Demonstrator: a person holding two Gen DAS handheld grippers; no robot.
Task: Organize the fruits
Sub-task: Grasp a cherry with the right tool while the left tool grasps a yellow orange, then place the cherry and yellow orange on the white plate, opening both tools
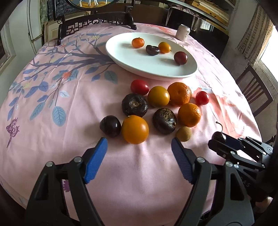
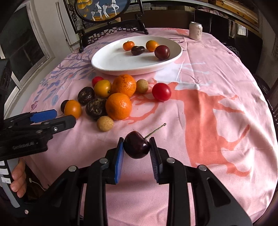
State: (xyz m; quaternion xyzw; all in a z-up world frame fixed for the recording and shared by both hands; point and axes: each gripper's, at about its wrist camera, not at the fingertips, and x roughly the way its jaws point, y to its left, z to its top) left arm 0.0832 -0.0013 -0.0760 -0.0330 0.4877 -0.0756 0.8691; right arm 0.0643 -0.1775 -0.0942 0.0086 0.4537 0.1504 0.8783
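In the right wrist view my right gripper (image 2: 136,140) is shut on a dark cherry (image 2: 136,146) with a long stem, low over the pink tablecloth. My left gripper (image 1: 139,144) is open, its blue pads on either side of the near edge of an orange-yellow fruit (image 1: 135,129) and apart from it. That fruit fronts a heap of several fruits: a dark plum (image 1: 110,126), two dark water chestnuts (image 1: 134,105), two mandarins (image 1: 179,93), red tomatoes (image 1: 139,87) and a longan (image 1: 183,133). Behind the heap, a white plate (image 1: 151,69) holds several small fruits.
A white drink can (image 2: 196,31) stands at the far right of the round table. A dark carved stand with a round picture (image 2: 102,10) rises behind the plate. A chair (image 1: 255,90) is off the table's right edge. A person's hand (image 2: 17,179) holds the left gripper's handle.
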